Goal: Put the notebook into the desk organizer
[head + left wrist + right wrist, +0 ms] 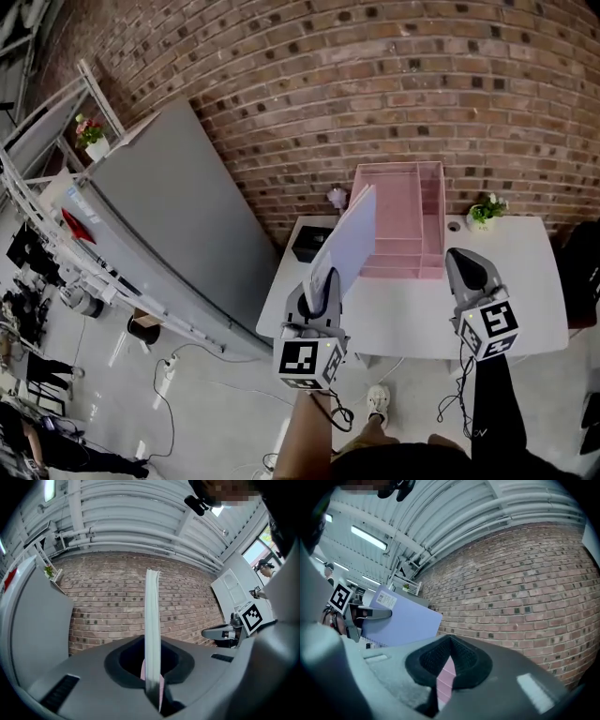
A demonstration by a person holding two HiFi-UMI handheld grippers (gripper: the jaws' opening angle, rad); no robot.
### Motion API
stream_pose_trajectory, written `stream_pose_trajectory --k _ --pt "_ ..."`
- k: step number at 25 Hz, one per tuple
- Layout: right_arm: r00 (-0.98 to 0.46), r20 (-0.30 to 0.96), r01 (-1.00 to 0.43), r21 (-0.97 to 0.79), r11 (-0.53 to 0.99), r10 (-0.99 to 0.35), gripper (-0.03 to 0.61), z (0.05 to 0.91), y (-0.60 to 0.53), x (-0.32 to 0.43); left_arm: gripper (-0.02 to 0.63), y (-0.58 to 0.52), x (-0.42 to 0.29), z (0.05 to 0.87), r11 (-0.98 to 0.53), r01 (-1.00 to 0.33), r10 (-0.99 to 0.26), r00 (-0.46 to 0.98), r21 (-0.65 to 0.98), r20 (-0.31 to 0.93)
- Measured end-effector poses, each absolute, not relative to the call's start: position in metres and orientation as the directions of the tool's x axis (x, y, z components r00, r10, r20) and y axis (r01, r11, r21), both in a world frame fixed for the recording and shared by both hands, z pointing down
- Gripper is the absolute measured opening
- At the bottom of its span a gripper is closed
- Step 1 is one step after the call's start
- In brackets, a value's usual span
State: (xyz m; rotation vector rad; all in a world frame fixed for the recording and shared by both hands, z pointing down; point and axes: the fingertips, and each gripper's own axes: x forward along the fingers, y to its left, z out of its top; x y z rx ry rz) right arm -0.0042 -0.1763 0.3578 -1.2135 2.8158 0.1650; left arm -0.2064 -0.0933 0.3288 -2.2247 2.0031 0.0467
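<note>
My left gripper (pixel 319 298) is shut on the lower edge of a lavender spiral notebook (pixel 349 239), which stands upright and tilted over the white table's (pixel 525 281) left part. The notebook's top corner overlaps the left side of the pink desk organizer (pixel 412 216), which stands at the back of the table against the brick wall. In the left gripper view the notebook (pixel 152 620) rises edge-on from the jaws (pixel 153 686). My right gripper (pixel 466 267) hovers shut and empty over the table's right part. The right gripper view shows the notebook (pixel 405 620) held by the left gripper (pixel 370 613).
A black box (pixel 309 246) sits on the table left of the organizer, with a small pink object (pixel 336 197) behind it. A potted plant (pixel 483 216) stands right of the organizer. A large grey panel (pixel 169 216) leans left of the table.
</note>
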Motion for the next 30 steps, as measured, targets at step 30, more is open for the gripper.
stream_pose_trajectory --k 30 --pt "-0.528 -0.081 -0.849 0.026 0.528 -0.845 0.0 0.361 -0.388 -0.052 0.034 -0.369 -0.293 0.343 -0.264 -0.964 -0.961 0.266 -0.043 -0.078"
